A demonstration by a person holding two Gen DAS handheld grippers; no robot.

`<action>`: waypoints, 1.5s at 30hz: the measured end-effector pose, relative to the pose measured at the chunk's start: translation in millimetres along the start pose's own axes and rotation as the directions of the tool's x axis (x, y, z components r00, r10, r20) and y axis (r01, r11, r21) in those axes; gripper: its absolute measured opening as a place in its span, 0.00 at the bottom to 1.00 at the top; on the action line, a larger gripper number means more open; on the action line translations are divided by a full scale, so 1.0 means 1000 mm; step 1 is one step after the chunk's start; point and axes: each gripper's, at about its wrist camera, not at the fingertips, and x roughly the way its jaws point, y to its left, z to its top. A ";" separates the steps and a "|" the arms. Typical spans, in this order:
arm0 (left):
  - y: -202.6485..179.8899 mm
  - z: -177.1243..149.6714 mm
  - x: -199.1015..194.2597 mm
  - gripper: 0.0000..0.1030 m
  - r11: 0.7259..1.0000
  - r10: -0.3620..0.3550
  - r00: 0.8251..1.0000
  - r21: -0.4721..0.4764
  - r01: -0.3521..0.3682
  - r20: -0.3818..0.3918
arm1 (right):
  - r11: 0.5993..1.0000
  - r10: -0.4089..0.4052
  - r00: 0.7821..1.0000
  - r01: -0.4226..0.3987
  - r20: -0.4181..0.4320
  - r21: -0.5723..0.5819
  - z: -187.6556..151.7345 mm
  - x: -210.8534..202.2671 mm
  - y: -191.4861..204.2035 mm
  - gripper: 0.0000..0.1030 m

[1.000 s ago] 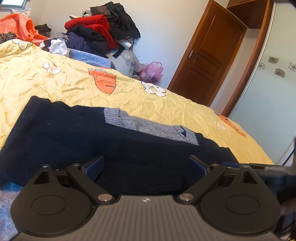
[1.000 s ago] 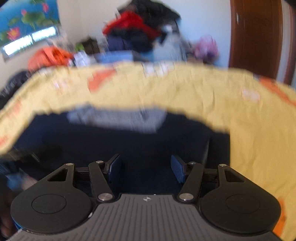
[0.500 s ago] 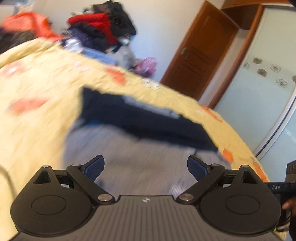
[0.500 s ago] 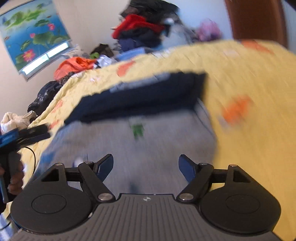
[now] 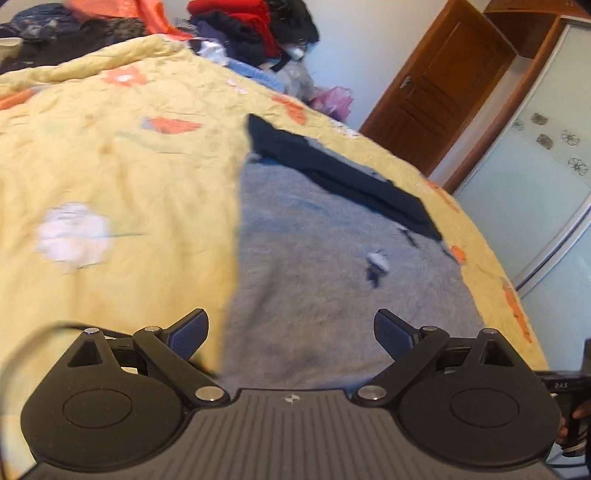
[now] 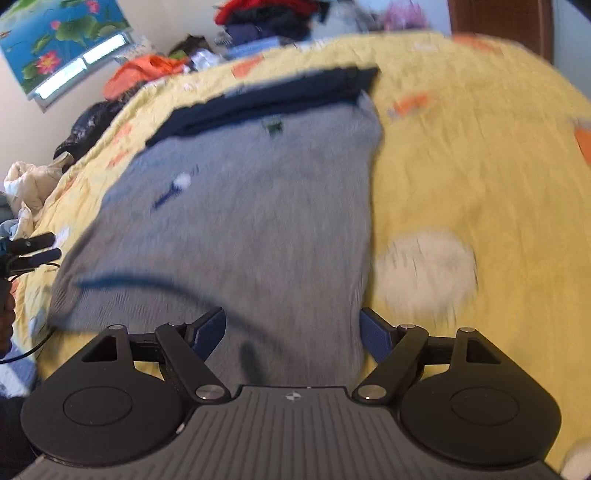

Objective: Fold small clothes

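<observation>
A grey knit garment (image 5: 325, 280) lies flat on the yellow bedspread (image 5: 110, 177), with a dark navy band (image 5: 343, 177) folded across its far end. It also shows in the right wrist view (image 6: 251, 221), with the navy band (image 6: 273, 96) at the far end. My left gripper (image 5: 291, 332) is open and empty above the garment's near left edge. My right gripper (image 6: 291, 332) is open and empty above its near right edge. The left gripper shows at the left edge of the right wrist view (image 6: 26, 251).
A pile of red, black and orange clothes (image 5: 251, 29) lies at the far end of the bed. A brown door (image 5: 436, 96) and a sliding wardrobe panel (image 5: 532, 206) stand on the right. A dark cable (image 6: 155, 284) hangs across the right wrist view.
Both grippers have pulled back from the navy part toward the near edge of the garment. The grey body now fills the view. The right gripper's fingers have opened wider.
</observation>
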 end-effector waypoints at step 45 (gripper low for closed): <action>0.030 -0.034 0.004 0.06 0.946 -0.275 0.934 -0.238 0.221 -0.227 | 0.925 0.219 0.976 -0.212 0.013 0.316 -0.023 0.005 -0.025 0.13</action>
